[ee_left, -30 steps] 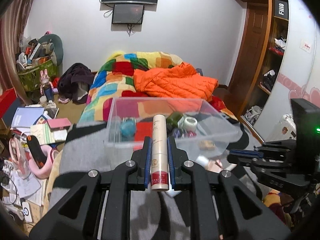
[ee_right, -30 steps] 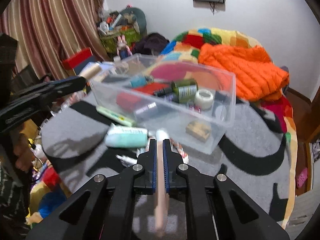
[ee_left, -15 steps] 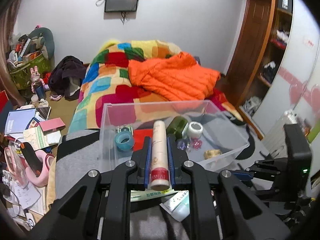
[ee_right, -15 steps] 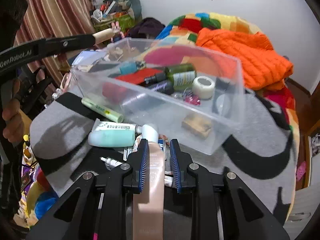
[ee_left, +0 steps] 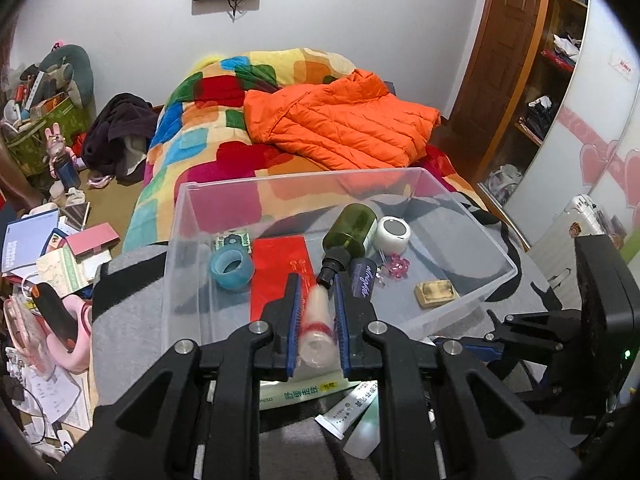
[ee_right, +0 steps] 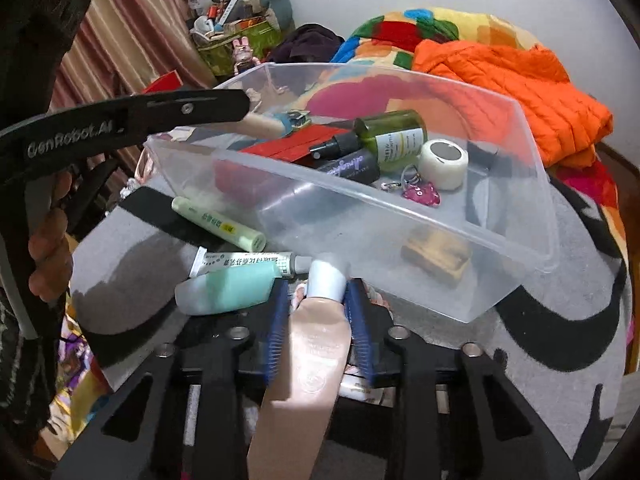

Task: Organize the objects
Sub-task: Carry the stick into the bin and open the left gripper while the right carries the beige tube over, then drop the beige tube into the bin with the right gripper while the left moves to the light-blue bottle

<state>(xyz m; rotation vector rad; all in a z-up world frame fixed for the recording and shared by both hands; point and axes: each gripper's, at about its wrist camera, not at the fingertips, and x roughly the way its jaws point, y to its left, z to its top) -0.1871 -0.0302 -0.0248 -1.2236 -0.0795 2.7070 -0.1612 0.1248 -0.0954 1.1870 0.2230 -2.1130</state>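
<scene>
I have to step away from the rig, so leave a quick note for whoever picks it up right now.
Left gripper: over the clear bin, cream bottle between its fingers, blurred, grip uncertain.
Right gripper: shut on beige tube, short of the bin.
Done: green bottle, white tape, blue tape and red packet in the bin.
Left: both held items, plus green stick, white tube, mint tube on the grey blanket.

The left hand-held gripper [ee_left: 316,322] hangs over the near wall of a clear plastic storage bin [ee_left: 472,222]. A blurred cream cylindrical tube with a red band [ee_left: 317,326] lies between its blue pads [ee_left: 293,316]; whether they touch it is unclear. Inside the bin lie a blue tape roll [ee_left: 232,269], a red flat packet [ee_left: 280,270], a dark green bottle [ee_left: 352,232] and a white tape roll [ee_left: 394,233].
</scene>
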